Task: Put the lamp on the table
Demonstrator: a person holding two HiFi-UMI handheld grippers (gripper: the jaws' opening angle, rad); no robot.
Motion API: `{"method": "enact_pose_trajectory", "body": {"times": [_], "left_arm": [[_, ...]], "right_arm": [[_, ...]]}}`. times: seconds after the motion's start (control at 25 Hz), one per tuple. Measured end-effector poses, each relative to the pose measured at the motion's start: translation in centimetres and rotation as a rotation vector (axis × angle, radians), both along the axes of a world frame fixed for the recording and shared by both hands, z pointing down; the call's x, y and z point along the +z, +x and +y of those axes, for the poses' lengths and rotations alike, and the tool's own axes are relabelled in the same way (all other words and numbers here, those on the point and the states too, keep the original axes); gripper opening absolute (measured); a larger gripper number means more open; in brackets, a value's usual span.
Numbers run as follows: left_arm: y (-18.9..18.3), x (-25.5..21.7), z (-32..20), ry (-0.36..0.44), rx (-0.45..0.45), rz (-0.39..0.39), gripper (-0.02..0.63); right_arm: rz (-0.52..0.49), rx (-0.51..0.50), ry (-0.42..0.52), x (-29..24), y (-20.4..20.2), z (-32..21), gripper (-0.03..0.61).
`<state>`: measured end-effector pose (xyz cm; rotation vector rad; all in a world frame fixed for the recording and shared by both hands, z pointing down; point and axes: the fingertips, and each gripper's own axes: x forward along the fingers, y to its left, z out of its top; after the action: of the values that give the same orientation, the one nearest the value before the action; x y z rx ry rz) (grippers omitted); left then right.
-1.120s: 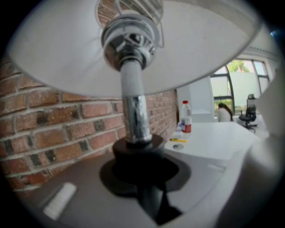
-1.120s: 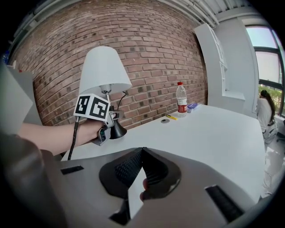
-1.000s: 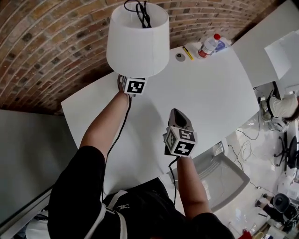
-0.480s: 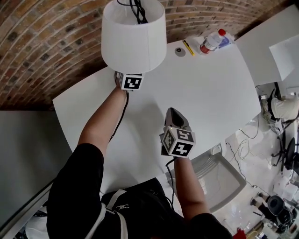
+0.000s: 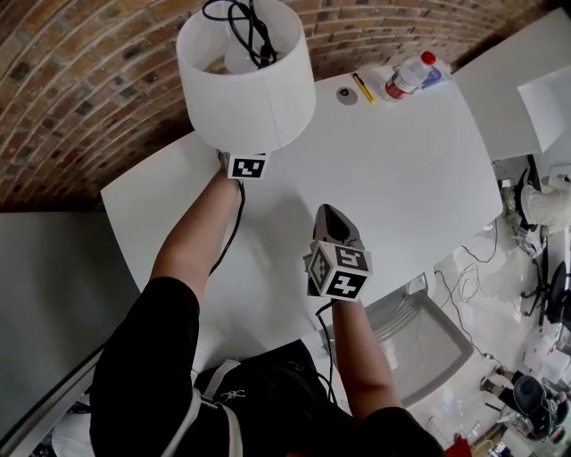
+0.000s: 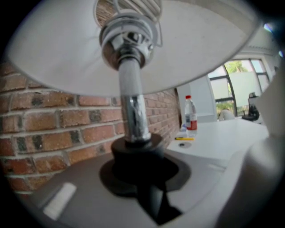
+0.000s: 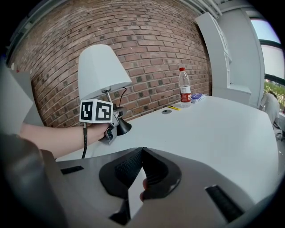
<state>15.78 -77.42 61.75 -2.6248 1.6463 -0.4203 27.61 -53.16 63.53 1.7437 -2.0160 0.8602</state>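
The lamp has a white shade (image 5: 245, 89), a chrome stem (image 6: 133, 111) and a black foot (image 7: 122, 127), with its black cord bundled in the top of the shade (image 5: 248, 25). My left gripper (image 5: 239, 161) is shut on the black collar low on the stem (image 6: 138, 153) and holds the lamp tilted at the far left of the white table (image 5: 401, 170), by the brick wall. The foot is at the table top; whether it touches I cannot tell. My right gripper (image 5: 335, 219) hovers shut and empty over the table's middle, apart from the lamp.
At the table's far right edge stand a water bottle with a red cap (image 5: 406, 80), a yellow pen (image 5: 363, 87) and a small round disc (image 5: 346, 93). A grey seat (image 5: 419, 344) sits below the near edge. The brick wall (image 5: 80, 98) runs behind the lamp.
The lamp and my left gripper have shifted a little to the left and the shade leans further, showing more of its open top. My right gripper has stayed in place.
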Motion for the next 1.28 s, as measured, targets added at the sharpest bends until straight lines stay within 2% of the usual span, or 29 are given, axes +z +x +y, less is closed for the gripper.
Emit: {"method": "enact_pose_trajectory", "body": {"times": [0.24, 0.44, 0.6, 0.8, 0.88, 0.96, 1.12, 1.28], "left_arm": [[0.0, 0.3, 0.0, 0.025, -0.011, -0.016, 0.100], [-0.7, 2.5, 1.7, -0.054, -0.003, -0.064, 0.195], [-1.3, 3.4, 4.1, -0.108, 0.002, -0.110, 0.230], [-3.3, 3.7, 8.2, -0.215, -0.038, -0.133, 0.189], [-4.4, 3.5, 10.3, -0.248, -0.061, -0.141, 0.088], [-5.4, 2.5, 12.9, -0.261, -0.077, -0.133, 0.034], [-6.5, -1.0, 17.9, -0.258, -0.047, -0.112, 0.003], [-8.0, -6.2, 23.3, -0.262, -0.040, -0.051, 0.002]], "right_arm": [[-0.001, -0.008, -0.015, 0.7, -0.6, 0.4, -0.009], [-0.002, -0.015, -0.008, -0.2, -1.0, 0.5, -0.009], [-0.004, -0.019, 0.015, -1.3, -1.7, 0.3, -0.009], [-0.013, -0.036, 0.035, -3.2, -4.0, 0.9, -0.009], [-0.014, -0.047, 0.051, -4.4, -5.2, 1.3, -0.009], [-0.015, -0.049, 0.069, -5.8, -6.3, 2.1, -0.009], [0.002, -0.004, 0.126, -8.8, -7.6, 4.1, -0.009], [-0.008, 0.003, 0.171, -11.8, -9.8, 7.0, -0.009]]}}
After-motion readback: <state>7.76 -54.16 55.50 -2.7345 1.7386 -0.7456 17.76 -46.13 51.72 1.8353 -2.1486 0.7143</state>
